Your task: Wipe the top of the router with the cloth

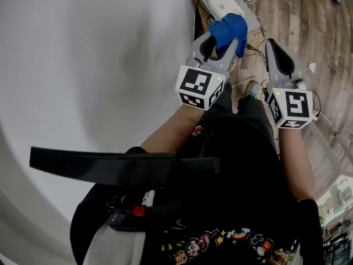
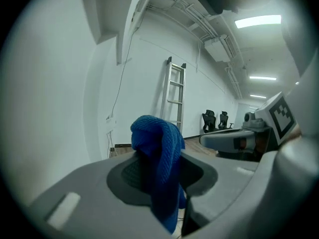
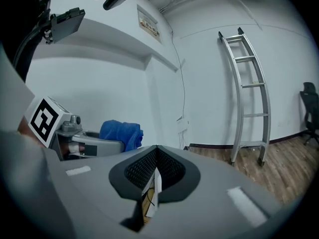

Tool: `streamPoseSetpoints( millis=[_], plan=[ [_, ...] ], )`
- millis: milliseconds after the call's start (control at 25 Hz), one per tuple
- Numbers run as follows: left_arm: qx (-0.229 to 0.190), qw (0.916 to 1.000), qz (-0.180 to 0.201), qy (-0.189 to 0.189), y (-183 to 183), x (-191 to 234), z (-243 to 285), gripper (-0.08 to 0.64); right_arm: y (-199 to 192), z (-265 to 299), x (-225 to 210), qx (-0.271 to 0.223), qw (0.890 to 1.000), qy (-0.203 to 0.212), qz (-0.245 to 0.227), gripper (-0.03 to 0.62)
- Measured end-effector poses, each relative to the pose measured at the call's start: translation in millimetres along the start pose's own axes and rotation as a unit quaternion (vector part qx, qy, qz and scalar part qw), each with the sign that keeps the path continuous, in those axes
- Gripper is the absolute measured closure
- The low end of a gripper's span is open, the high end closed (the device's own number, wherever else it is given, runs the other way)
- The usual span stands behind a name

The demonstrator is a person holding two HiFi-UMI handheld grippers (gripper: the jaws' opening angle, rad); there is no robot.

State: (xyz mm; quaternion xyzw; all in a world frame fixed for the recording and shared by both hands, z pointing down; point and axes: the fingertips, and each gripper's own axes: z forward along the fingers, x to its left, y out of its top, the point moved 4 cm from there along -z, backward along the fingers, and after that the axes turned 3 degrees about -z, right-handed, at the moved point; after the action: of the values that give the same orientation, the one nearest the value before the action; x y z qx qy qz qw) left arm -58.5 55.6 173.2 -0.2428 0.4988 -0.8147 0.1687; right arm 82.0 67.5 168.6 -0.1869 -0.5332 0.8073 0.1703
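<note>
Clamping blue cloth [image 2: 158,151] between left tongs [image 2: 162,171] | right tongs [image 3: 156,152] pressed together

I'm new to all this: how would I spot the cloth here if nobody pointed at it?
Look over the wooden floor, where the person holds out two grey grippers with black-and-white marker cubes. The cloth is bunched between the jaws of the left gripper. It is the only bright blue thing; the right gripper is shut, and the router beyond is white.

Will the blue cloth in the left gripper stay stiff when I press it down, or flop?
Likely floppy: the blue cloth bunches above the left gripper and droops below it. Probably light too; its looped weave should resist slipping.
</note>
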Motion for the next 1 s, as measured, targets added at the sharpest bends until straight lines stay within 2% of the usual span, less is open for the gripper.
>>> streamPoseSetpoints(
  millis=[120, 360, 680, 1000],
  plan=[
    [0.015, 0.9993, 0.029, -0.018, -12.6, 46.7, 35.5, 0.318, -18.8, 57.2, -0.3, 0.008, 0.999, -0.028, 0.016, 0.569],
    [0.077, 0.9959, 0.046, -0.01, -73.8, 128.2, 89.8, 0.318, -74.2, 151.3, 8.1, 0.04, 0.999, -0.03, 0.022, 0.569],
    [0.137, 0.9875, 0.078, 0.005, -167.9, 191.0, 176.8, 0.322, -167.7, 240.7, -20.1, 0.066, 0.995, -0.058, 0.046, 0.569],
    [0.188, 0.977, 0.099, 0.017, -234.4, 246.8, 255.3, 0.327, -225.4, 299.5, -34.9, 0.067, 0.996, -0.043, 0.041, 0.569]
  ],
)
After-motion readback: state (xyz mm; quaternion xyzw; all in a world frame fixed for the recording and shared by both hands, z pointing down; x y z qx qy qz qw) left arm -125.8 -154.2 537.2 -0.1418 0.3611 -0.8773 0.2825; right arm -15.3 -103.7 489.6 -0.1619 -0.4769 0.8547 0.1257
